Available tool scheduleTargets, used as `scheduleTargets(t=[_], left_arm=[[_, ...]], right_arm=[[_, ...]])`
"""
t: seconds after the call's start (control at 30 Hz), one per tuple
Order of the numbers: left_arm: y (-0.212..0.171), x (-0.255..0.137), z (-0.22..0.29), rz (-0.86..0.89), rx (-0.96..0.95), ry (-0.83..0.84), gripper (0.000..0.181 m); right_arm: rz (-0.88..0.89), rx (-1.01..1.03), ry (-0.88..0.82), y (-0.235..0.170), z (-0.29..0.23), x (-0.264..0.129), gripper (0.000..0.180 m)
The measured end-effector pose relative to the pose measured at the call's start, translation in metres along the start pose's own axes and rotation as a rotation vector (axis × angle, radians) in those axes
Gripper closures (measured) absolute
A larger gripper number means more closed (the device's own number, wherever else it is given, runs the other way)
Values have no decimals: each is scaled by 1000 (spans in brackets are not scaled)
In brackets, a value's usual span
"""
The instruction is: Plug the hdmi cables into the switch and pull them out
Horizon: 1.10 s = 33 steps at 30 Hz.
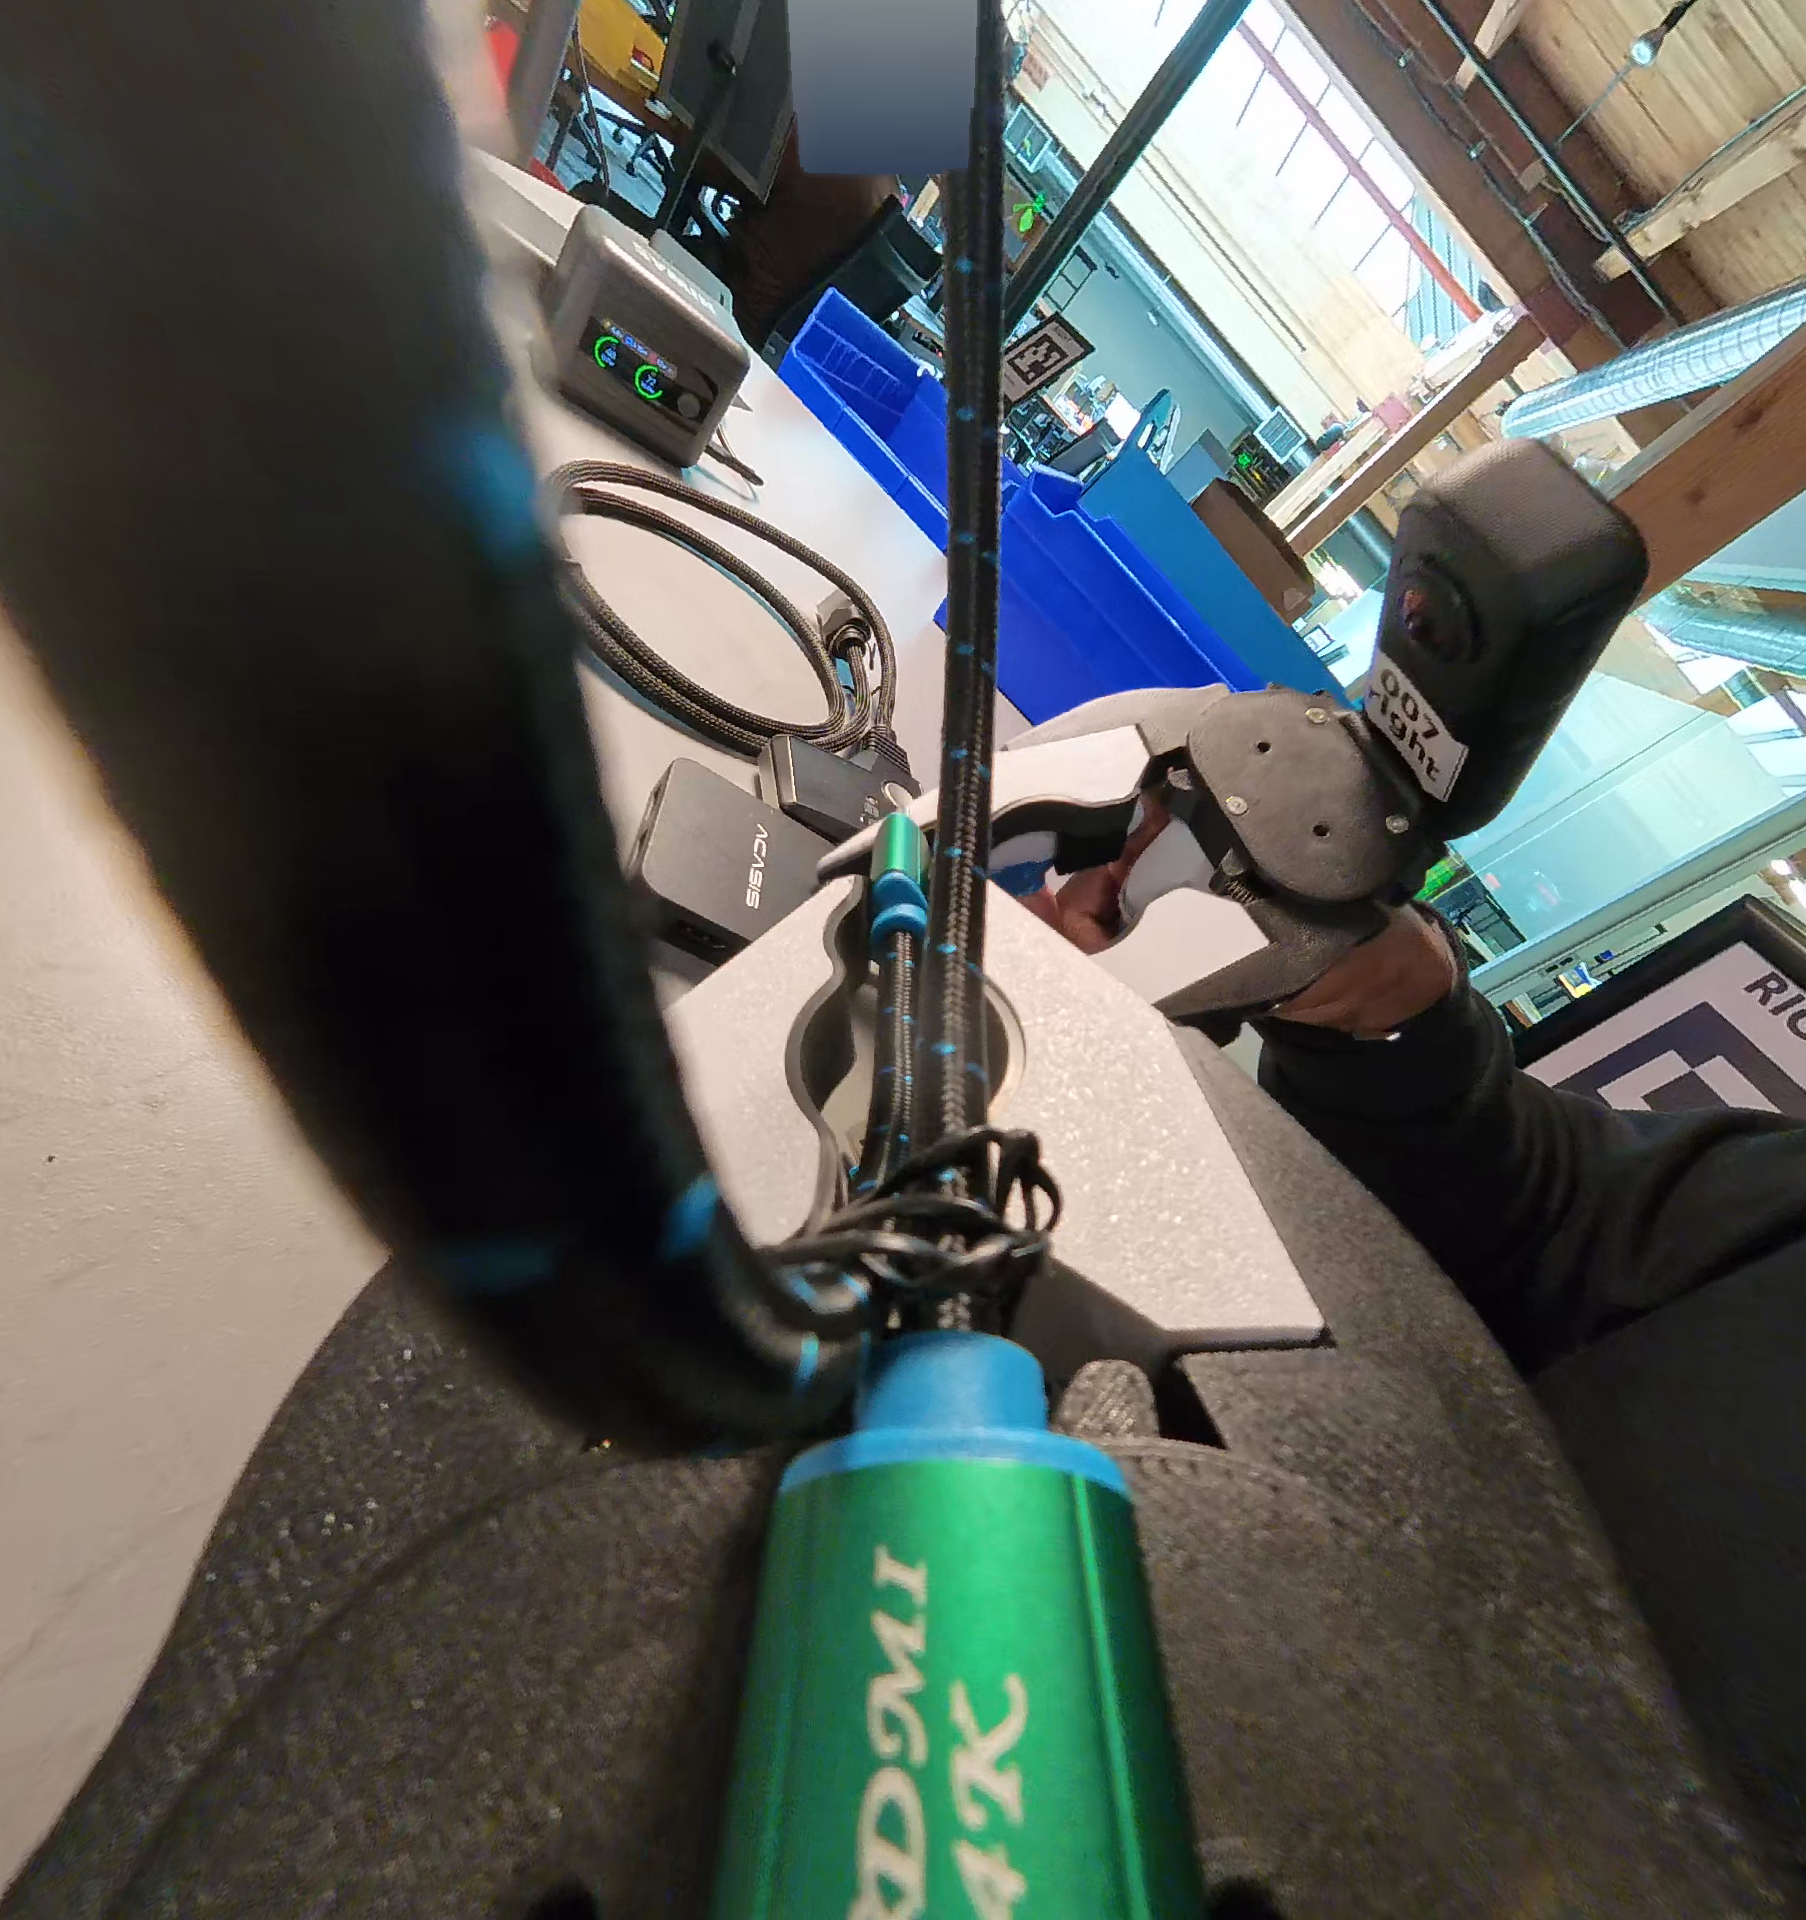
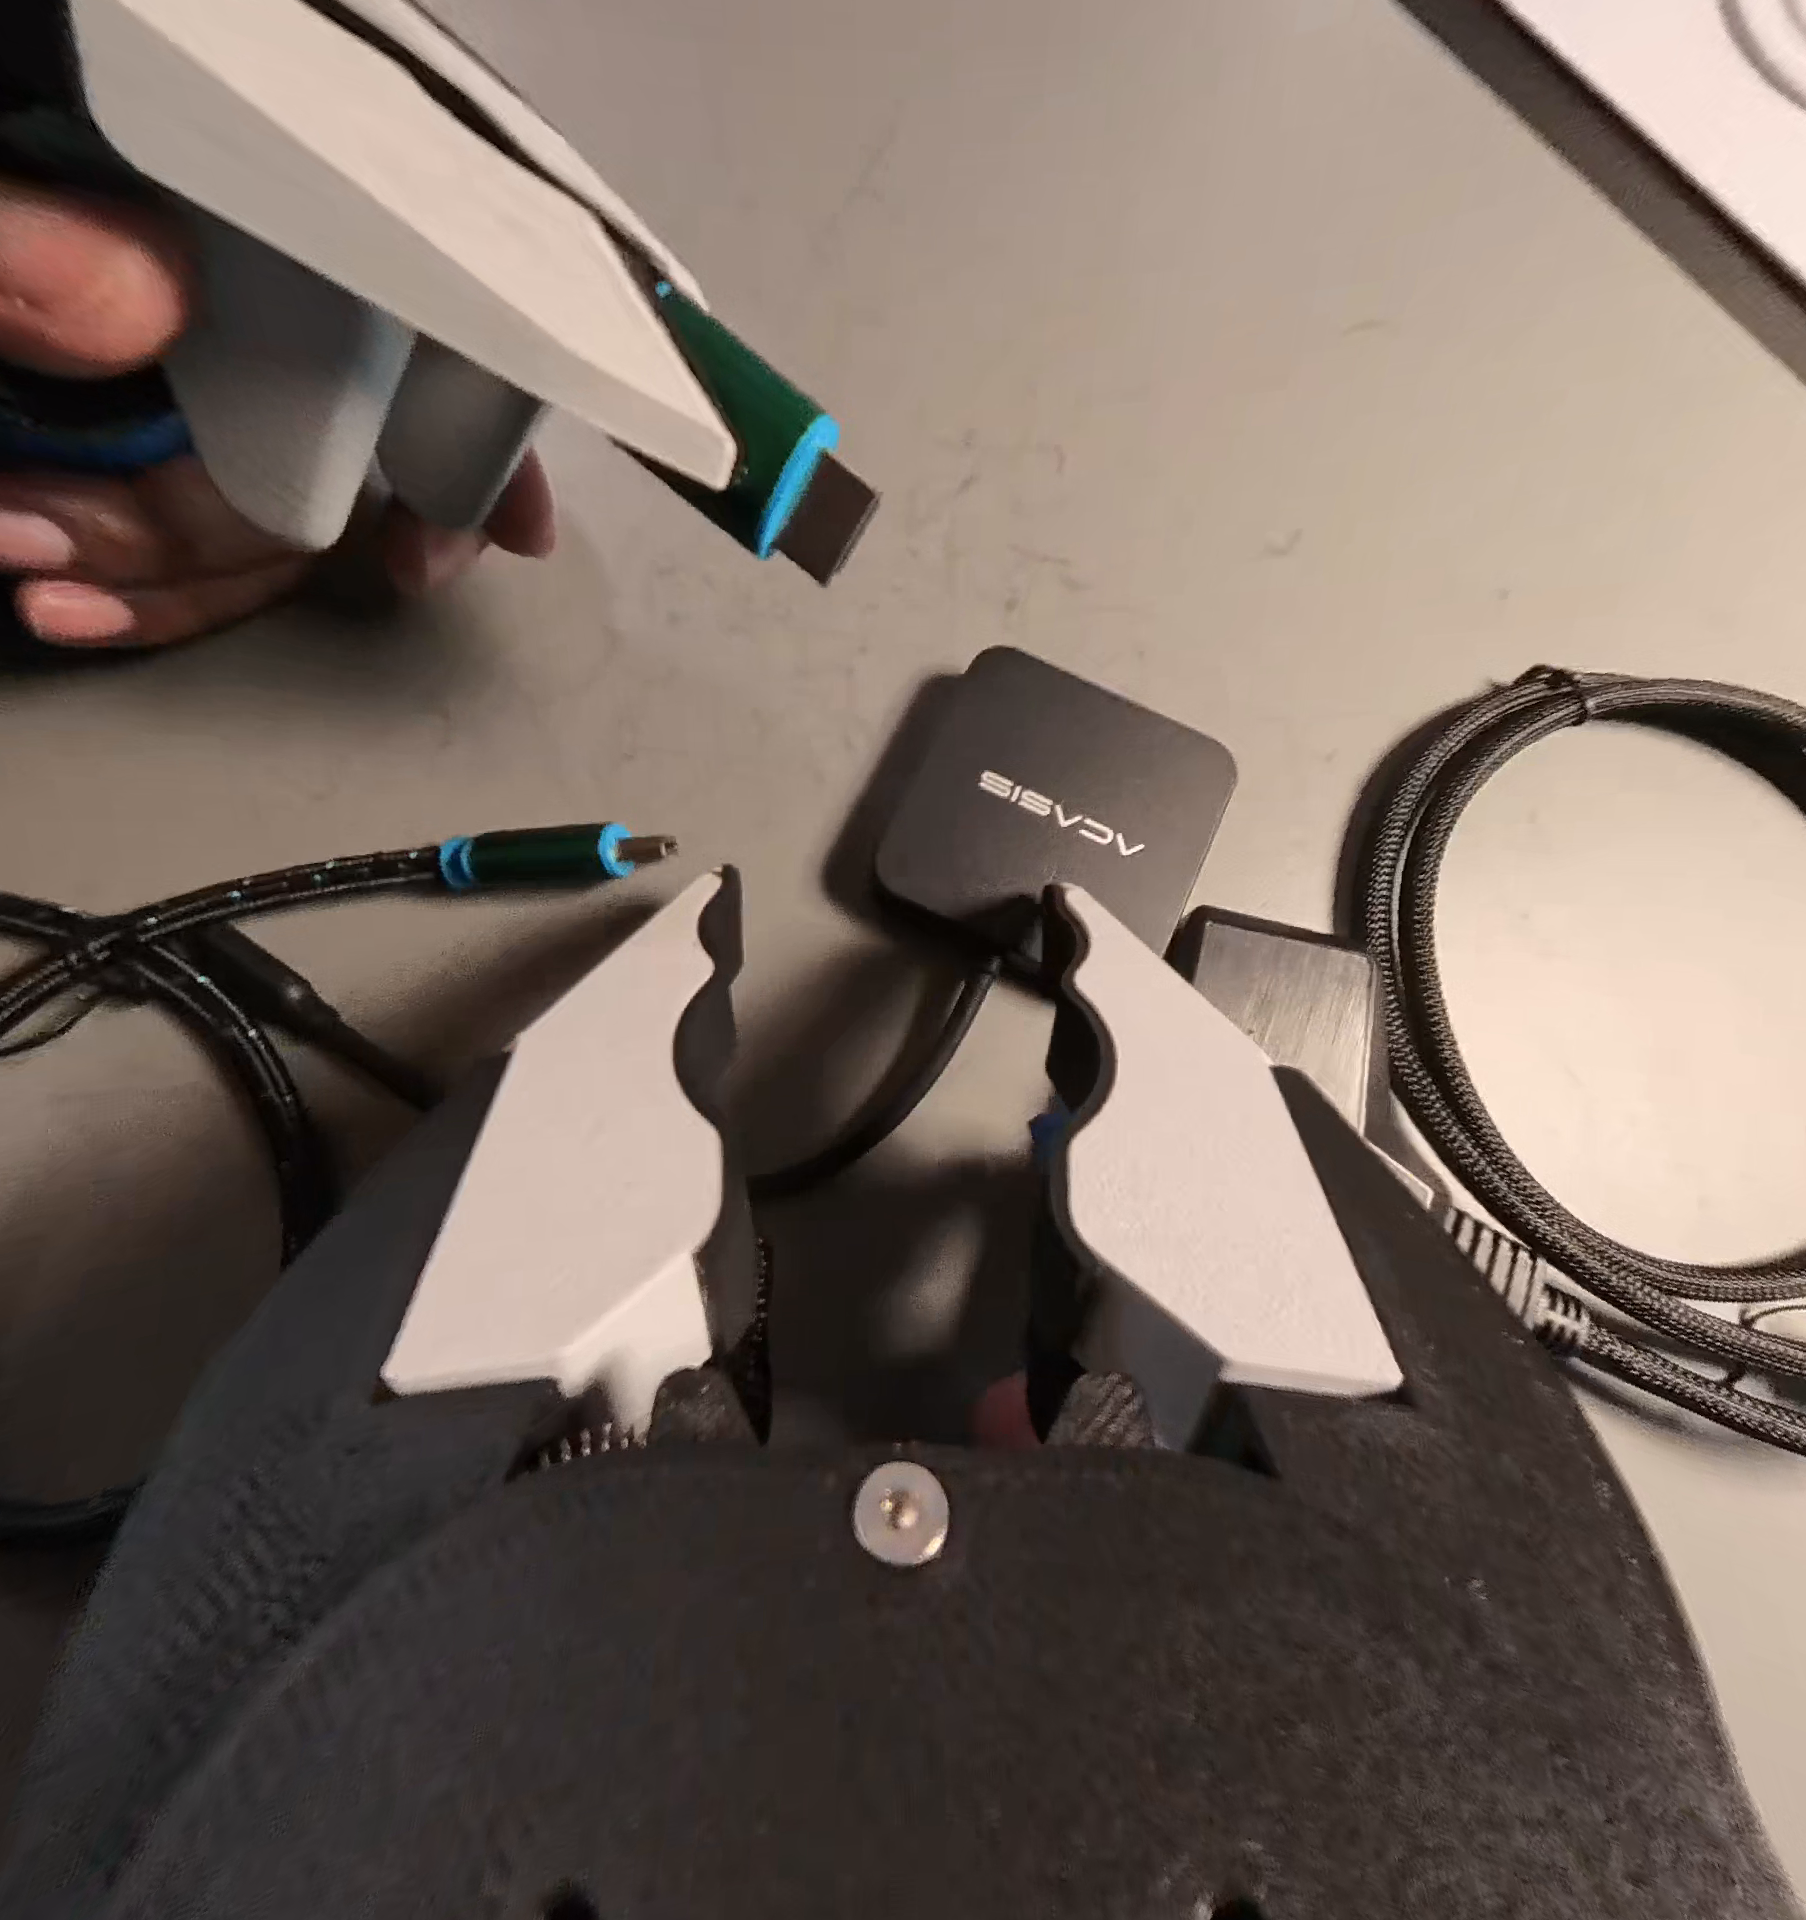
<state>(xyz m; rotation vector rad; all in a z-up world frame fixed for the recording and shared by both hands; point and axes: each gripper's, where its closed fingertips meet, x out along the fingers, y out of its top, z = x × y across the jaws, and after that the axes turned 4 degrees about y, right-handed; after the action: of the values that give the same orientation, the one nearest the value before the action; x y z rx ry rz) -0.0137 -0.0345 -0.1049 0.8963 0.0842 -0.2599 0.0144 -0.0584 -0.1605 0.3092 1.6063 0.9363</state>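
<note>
- The left gripper (image 2: 764,488) is clamped on a green HDMI plug (image 2: 774,436). The plug has a blue collar, and its dark metal tip sticks out past the grey fingers, held in the air above the grey table (image 2: 1138,312).
- In the left wrist view the same plug (image 1: 940,1621) fills the bottom of the frame. Its black braided cable with blue flecks (image 1: 966,520) runs forward between the closed fingers and on up out of view.
- The right gripper (image 2: 888,899) stands open, with a wide gap between its two grey fingers and nothing between them.
- The HDMI switch (image 2: 1044,790), a flat black box with rounded corners, lies on the table just ahead of the right gripper. The right finger's tip overlaps its near edge, where a thin black lead (image 2: 940,1049) leaves the box and curves back between the fingers.
- A second green HDMI plug (image 2: 556,847) lies unplugged on the table, ahead and left of the left finger's tip. Its metal end points toward the switch, just short of it, and its braided cable trails off to the left.
- To the right of the right gripper a coiled black braided cable (image 2: 1398,1039) rests on the table. A brushed dark connector block (image 2: 1283,987) sits beside the right finger.
- A person's hand (image 2: 99,416) grips the handle of the left gripper.
</note>
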Motion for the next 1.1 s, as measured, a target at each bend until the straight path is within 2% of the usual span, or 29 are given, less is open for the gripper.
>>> scheduleTargets(t=[0.17, 0.27, 0.37, 0.47, 0.57, 0.77, 0.93, 1.1], left_arm=[[0, 0, 0, 0, 1, 0, 168], [0, 0, 0, -1, 3, 0, 167], [0, 0, 0, -2, 1, 0, 166], [0, 0, 0, -1, 0, -1, 166], [0, 0, 0, -2, 0, -1, 166], [0, 0, 0, -3, 0, 1, 168], [0, 0, -1, -1, 2, 11, 168], [0, 0, -2, 2, -2, 13, 168]], right_arm=[[-60, -61, -112, -10, 21, -3, 118], [-5, -37, -20, 0, 5, -5, 117], [-67, -29, 47, -10, -9, -5, 121], [-106, -12, 58, -16, -10, -9, 126], [-168, -30, -16, -27, 7, -13, 125], [-161, -35, -12, -26, 5, -13, 123], [-175, -56, -113, -25, 10, -8, 132], [-154, -66, -126, -21, 10, -7, 155]])
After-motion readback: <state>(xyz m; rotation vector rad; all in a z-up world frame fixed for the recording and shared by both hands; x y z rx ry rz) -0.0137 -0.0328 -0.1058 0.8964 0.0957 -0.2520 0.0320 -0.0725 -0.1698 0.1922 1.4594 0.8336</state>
